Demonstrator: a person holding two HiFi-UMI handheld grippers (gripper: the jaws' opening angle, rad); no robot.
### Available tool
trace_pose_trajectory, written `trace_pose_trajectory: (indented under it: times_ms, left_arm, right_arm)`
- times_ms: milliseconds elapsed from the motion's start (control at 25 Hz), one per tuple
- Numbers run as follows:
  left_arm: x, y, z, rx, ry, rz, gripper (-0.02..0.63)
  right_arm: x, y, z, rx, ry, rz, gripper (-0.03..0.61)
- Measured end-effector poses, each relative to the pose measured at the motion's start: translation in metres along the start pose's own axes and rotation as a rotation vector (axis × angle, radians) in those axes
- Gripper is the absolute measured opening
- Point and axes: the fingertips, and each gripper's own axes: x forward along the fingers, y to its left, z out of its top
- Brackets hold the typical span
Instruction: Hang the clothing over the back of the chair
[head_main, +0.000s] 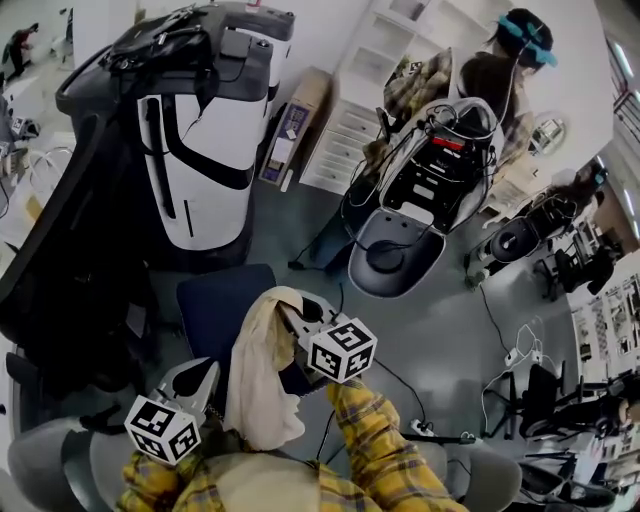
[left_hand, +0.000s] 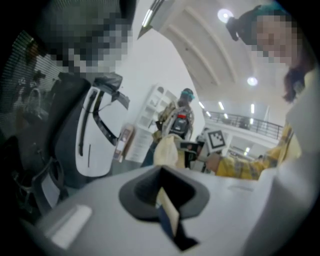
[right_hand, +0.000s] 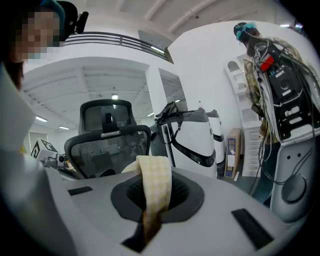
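The clothing (head_main: 262, 375) is a cream, lightly checked garment that hangs in a long fold over a dark blue chair seat (head_main: 215, 300). My right gripper (head_main: 296, 320) is shut on its top end, and in the right gripper view a cream strip (right_hand: 155, 185) runs through the closed jaws (right_hand: 150, 220). My left gripper (head_main: 205, 387) sits low at the garment's left edge, and in the left gripper view a strip of cream and blue cloth (left_hand: 167, 212) is pinched in its jaws. A black mesh-back chair (right_hand: 107, 142) stands ahead of the right gripper.
A large white and black machine (head_main: 200, 150) stands behind the blue seat. Another person with a cabled device (head_main: 435, 170) is at the far right, near white drawers (head_main: 340, 140). Cables and a power strip (head_main: 520, 355) lie on the floor. A grey chair (head_main: 45, 460) is at the lower left.
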Motion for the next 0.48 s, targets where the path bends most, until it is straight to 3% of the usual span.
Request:
trace_pose_trajectory:
  times_ms: [200,480]
  left_arm:
    - [0.008,0.009,0.001,-0.012,0.019,-0.006,0.005]
    - [0.021,0.02,-0.001,-0.029,0.048,-0.022,0.005]
  right_arm:
    - [0.009,-0.007,-0.03,0.022,0.089,0.012,0.021]
    - [0.017,0.005,-0.078,-0.091,0.275,0.146,0.022]
